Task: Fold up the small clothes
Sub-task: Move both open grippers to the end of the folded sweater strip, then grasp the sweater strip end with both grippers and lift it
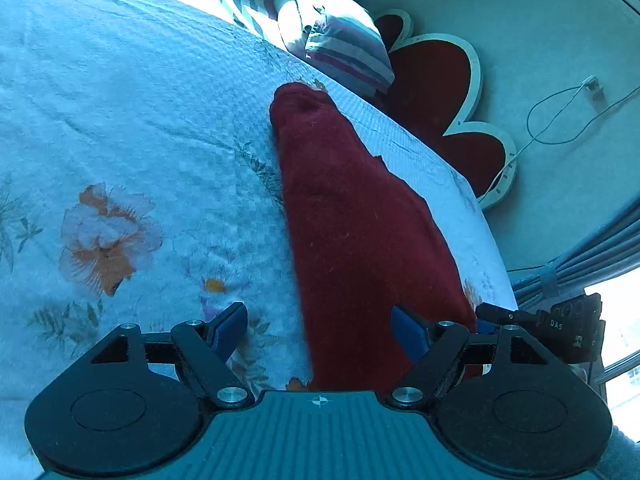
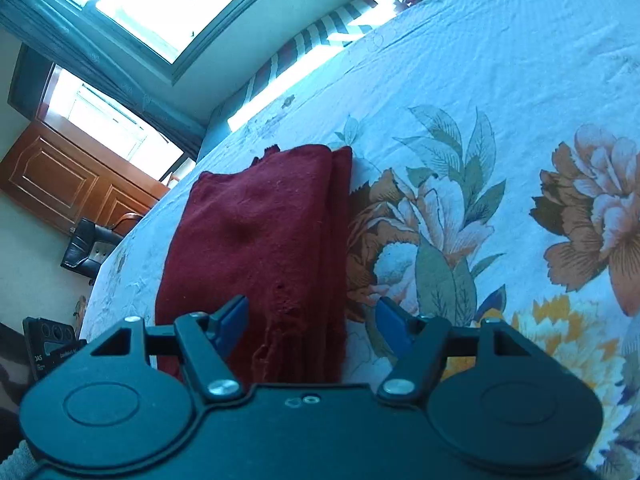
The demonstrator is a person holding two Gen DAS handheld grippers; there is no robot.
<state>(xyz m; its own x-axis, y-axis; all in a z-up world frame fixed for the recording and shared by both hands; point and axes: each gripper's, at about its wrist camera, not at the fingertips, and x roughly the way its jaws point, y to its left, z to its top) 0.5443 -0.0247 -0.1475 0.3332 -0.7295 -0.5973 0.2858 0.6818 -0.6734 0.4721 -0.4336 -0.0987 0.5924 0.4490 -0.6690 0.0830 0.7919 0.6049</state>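
Note:
A dark red knitted garment (image 1: 352,216) lies folded into a long narrow strip on the floral bedspread (image 1: 132,128), near the bed's edge. My left gripper (image 1: 320,328) is open and empty, just above the strip's near end. In the right wrist view the same red garment (image 2: 260,240) lies folded on the floral bedspread (image 2: 500,120), with a frayed hole near its close end. My right gripper (image 2: 312,324) is open and empty over that end. The other gripper (image 1: 560,328) shows at the right of the left wrist view.
A striped pillow (image 1: 344,44) lies at the head of the bed. A red heart-shaped rug (image 1: 440,92) and a white cable (image 1: 560,120) lie on the floor beside the bed. A window (image 2: 160,4), a wooden cabinet (image 2: 68,180) and a chair (image 2: 92,244) stand past the bed edge.

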